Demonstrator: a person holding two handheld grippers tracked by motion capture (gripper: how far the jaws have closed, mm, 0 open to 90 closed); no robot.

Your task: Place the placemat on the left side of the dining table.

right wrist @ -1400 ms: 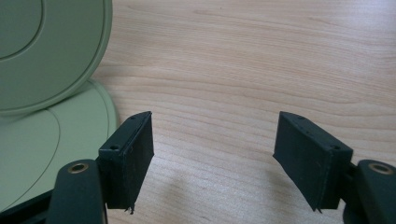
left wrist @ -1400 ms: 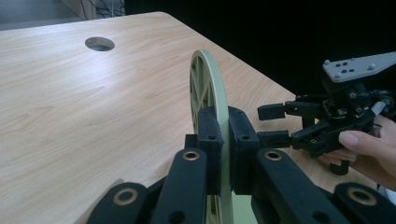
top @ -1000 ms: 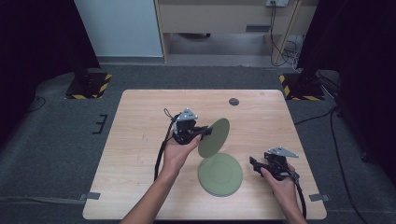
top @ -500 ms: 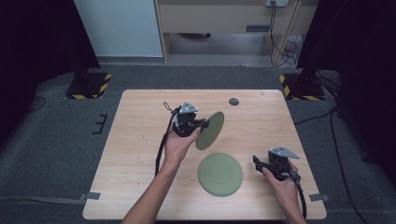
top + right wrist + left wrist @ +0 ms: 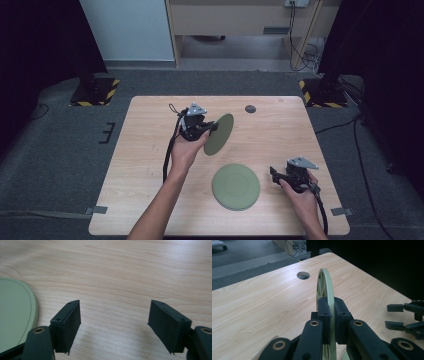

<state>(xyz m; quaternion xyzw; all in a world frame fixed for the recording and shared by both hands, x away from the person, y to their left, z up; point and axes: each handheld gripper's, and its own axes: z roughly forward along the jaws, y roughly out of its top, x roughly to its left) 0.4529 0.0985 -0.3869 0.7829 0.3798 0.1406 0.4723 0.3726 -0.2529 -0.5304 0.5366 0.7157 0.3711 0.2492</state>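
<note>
The left gripper (image 5: 207, 127) clamps a green plate (image 5: 219, 133) by its rim, tilted above the table (image 5: 145, 150); the right gripper (image 5: 274, 176), its jaws just opening with nothing between them, rests beside another green plate (image 5: 236, 186) lying flat

Black hand-held gripper (image 5: 214, 127), grey plate, trailing cable.

In the left gripper view we note the held plate (image 5: 325, 287) pinched edge-on, its lower rim hidden behind the pads (image 5: 324, 315). In the right gripper view the flat plate (image 5: 15, 315) is cut off by the left edge. The small dark disc (image 5: 250, 108) on the table (image 5: 145, 150) is too small to identify.
</note>
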